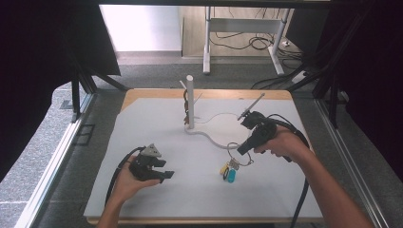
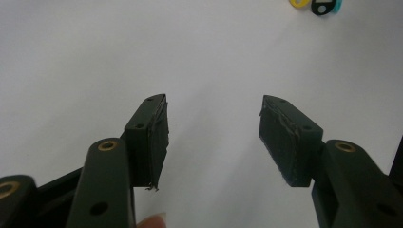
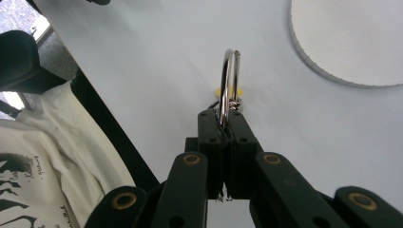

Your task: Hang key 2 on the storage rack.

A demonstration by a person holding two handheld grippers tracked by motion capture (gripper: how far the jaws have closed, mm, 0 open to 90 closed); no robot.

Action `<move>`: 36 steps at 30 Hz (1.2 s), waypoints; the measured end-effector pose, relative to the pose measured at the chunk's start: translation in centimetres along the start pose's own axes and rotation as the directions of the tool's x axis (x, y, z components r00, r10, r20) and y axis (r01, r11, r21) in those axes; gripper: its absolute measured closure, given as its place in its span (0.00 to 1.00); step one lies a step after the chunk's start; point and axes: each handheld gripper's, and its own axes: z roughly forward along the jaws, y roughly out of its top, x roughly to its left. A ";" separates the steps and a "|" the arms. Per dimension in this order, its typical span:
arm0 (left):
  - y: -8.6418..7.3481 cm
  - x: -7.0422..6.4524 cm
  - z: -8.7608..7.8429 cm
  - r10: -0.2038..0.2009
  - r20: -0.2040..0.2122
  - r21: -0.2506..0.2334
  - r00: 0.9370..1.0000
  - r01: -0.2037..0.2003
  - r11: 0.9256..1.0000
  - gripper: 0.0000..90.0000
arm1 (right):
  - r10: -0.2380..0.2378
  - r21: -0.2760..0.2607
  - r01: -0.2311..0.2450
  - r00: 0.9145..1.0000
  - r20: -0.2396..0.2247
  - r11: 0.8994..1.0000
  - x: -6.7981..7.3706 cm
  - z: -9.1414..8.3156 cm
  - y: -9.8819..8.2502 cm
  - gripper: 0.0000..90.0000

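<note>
A: What's nearest the person?

B: The left gripper [image 1: 167,175], resting low over the grey table [image 1: 142,199], jaws spread wide with nothing between them.

A: And the other one?

B: Farther in, the right gripper [image 3: 227,124] is clamped tight on a metal key ring [image 3: 229,80], near the middle of the table, right of centre. Yellow and teal key tags [image 1: 228,173] hang from the ring, down at the surface.

A: Beyond that?

B: A white post [image 1: 190,102] stands upright on its round base.
</note>
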 end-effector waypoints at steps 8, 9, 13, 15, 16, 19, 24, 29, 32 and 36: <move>-0.1 0.2 -0.2 -0.004 0.002 0.004 1.000 0.004 1.000 0.49 | 0.006 -0.003 -0.006 1.000 0.011 1.000 -0.6 -1.2 1.2 0.96; -0.1 0.2 -0.2 -0.003 0.003 0.005 1.000 0.003 1.000 0.49 | 0.010 -0.004 -0.010 1.000 0.011 1.000 -0.7 -1.4 1.4 0.96; -0.1 0.2 -0.1 -0.008 0.004 0.000 1.000 0.008 1.000 0.49 | 0.014 -0.010 -0.014 1.000 0.022 1.000 -0.9 -2.1 1.9 0.96; -0.1 0.1 -0.1 -0.007 0.005 0.001 1.000 0.007 1.000 0.49 | 0.018 -0.007 -0.018 1.000 0.026 1.000 -1.0 -2.3 2.1 0.96; -0.1 0.1 -0.1 -0.007 0.004 0.000 1.000 0.007 1.000 0.49 | 0.022 -0.007 -0.022 0.999 0.031 1.000 -1.0 -2.4 2.3 0.96; -0.1 0.1 -0.1 -0.003 0.004 0.003 1.000 0.003 1.000 0.49 | 0.025 -0.004 -0.025 0.999 0.033 1.000 -1.2 -2.5 2.7 0.96; -0.1 0.1 -0.1 -0.008 0.005 -0.001 1.000 0.008 1.000 0.49 | 0.028 -0.004 -0.028 0.999 0.032 1.000 -1.5 -2.7 3.4 0.96; -0.1 0.1 -0.1 -0.008 0.006 -0.001 1.000 0.008 1.000 0.49 | 0.034 -0.010 -0.034 0.999 0.042 0.999 -1.8 -3.2 4.5 0.96; -0.1 0.1 -0.2 -0.007 0.006 -0.002 1.000 0.007 1.000 0.49 | 0.039 -0.017 -0.038 0.998 0.042 0.999 -1.9 -3.4 5.1 0.96; 0.0 0.1 -0.3 0.005 0.007 0.004 1.000 -0.005 1.000 0.49 | 0.047 -0.027 -0.046 0.998 0.043 0.999 -2.3 -3.7 6.1 0.96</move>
